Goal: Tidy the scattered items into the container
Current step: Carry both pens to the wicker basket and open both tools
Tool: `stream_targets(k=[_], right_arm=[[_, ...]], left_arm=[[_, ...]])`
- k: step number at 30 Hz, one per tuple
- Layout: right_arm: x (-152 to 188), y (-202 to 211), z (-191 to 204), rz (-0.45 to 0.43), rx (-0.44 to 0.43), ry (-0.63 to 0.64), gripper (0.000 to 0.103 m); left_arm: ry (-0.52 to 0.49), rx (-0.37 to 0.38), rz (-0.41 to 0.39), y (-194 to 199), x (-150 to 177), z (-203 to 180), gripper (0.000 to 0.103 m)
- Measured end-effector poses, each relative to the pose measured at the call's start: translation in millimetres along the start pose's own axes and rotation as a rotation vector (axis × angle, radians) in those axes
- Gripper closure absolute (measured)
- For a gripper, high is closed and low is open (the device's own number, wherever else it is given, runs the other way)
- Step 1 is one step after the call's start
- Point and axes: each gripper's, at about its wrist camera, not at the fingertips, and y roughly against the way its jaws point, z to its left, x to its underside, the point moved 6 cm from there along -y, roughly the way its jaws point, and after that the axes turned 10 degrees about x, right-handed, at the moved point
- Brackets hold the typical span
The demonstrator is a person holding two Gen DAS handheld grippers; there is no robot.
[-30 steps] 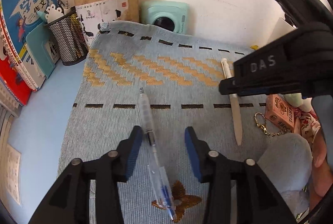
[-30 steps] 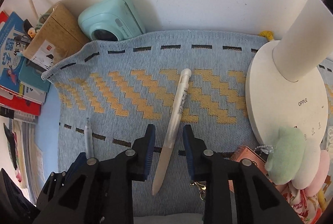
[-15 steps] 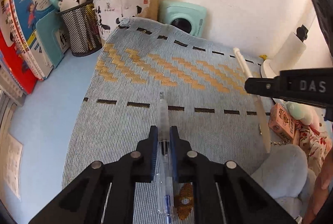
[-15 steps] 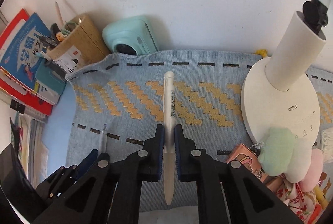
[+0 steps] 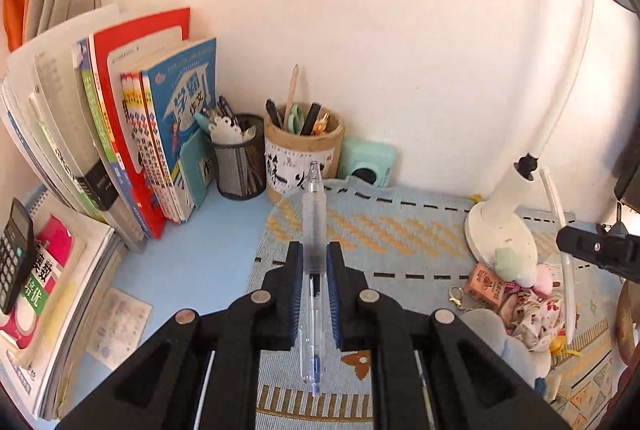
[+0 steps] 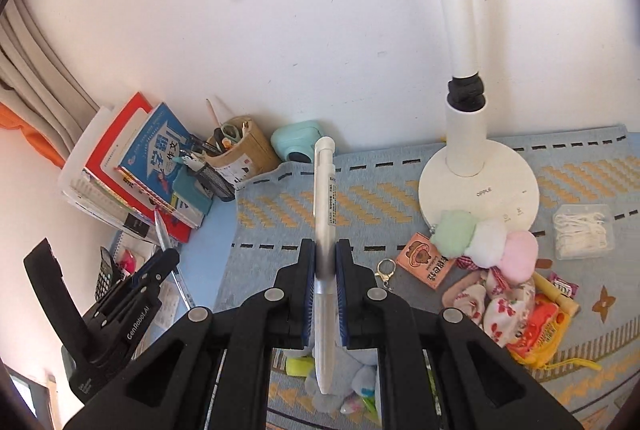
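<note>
My left gripper (image 5: 313,262) is shut on a clear pen (image 5: 311,214) with blue ink, held above the woven mat and pointing at the round tan pen holder (image 5: 304,158) by the wall. My right gripper (image 6: 325,258) is shut on a white pen (image 6: 325,198), also lifted off the mat. In the right wrist view the tan pen holder (image 6: 240,150) stands far left at the wall, and the left gripper (image 6: 160,262) shows low on the left with its pen. The white pen (image 5: 560,230) appears at the right edge of the left wrist view.
A black mesh cup (image 5: 240,166) and leaning books (image 5: 132,134) stand left of the holder; a mint camera (image 5: 366,164) sits right of it. A white desk lamp (image 6: 476,170) rises at the right. Plush toys (image 6: 484,238), a keychain card (image 6: 424,262) and a floss box (image 6: 584,238) litter the mat.
Both grippers closed on their pens a second ago and have since lifted them well off the mat; the views now look out over the desk toward the wall.
</note>
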Motion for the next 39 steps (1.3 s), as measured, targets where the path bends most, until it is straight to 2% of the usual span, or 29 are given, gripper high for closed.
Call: stream_targets(k=[4,11,17,24,29,32,36,39], right_arm=[[13.1,39.3,-21.2,-0.056,0.039,-0.005,0.092],[32.4,88.1,-81.4,-0.108,0.112,-0.069,0.092],[50.3,118.8,-157.8,-0.1,0.168,-0.168,0.092],[65.5,170.7,-280.7,-0.113,0.312,-0.288,0.092],[74.5,209.5,-377.2,-0.127,0.424,-0.394,0.092],[78.6,220.0,-427.8,-0.12,0.461,-0.464,0.092],[85.2,223.6,-474.3,-0.088,0.476,-0.505,0.092],[93.9,218.0,-498.2,-0.048,0.474,-0.521,0.092]], left_arm=[[-0.031,0.086,-0.061,34.6,-12.7,-41.1,0.094],[-0.165,0.229,-0.069,58.2,-11.6,-136.1,0.094],[-0.251,0.35,-0.069,60.4,-7.4,-231.5,0.094],[-0.315,0.541,-0.067,52.6,-4.0,-370.3,0.094],[-0.4,0.69,-0.04,49.1,17.9,-481.9,0.094],[-0.44,0.758,0.023,35.7,42.0,-543.6,0.094],[-0.43,0.815,0.108,20.4,72.0,-604.7,0.094],[-0.434,0.827,0.163,6.5,95.6,-639.8,0.094]])
